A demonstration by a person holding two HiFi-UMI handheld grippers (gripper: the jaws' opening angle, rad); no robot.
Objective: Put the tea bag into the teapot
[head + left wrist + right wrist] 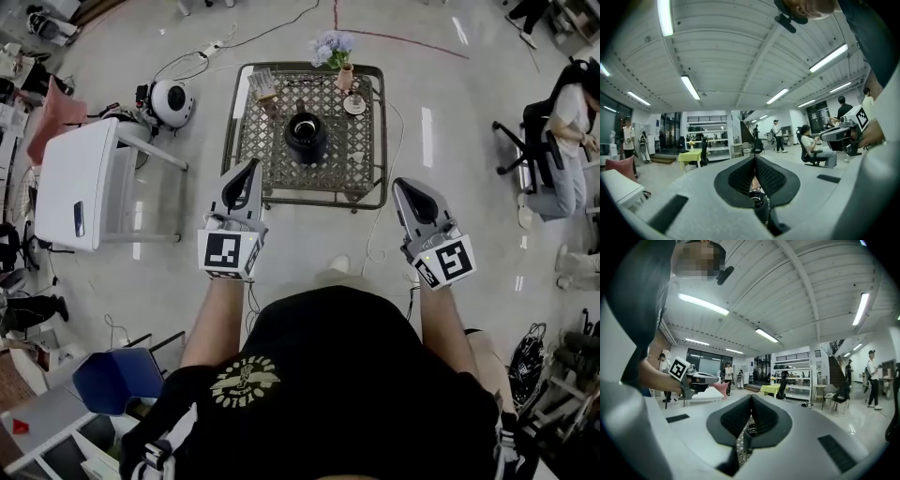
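Note:
The black teapot (306, 137) stands in the middle of a small metal lattice table (251, 155) ahead of me. I cannot make out a tea bag; a clear glass holder (263, 86) sits at the table's back left. My left gripper (251, 165) hangs shut and empty just before the table's front left corner. The right gripper (397, 184) is shut and empty off the front right corner. In the left gripper view the closed jaws (754, 159) leave a slit that shows the teapot (757, 197). The right gripper view shows the same past its own shut jaws (751, 398).
A vase of pale flowers (335, 52) and a cup on a saucer (354, 103) stand at the table's back right. A white cabinet (80, 183) and a round white device (171, 101) are on the left. Someone sits on an office chair (567, 141) at the right. Cables cross the floor.

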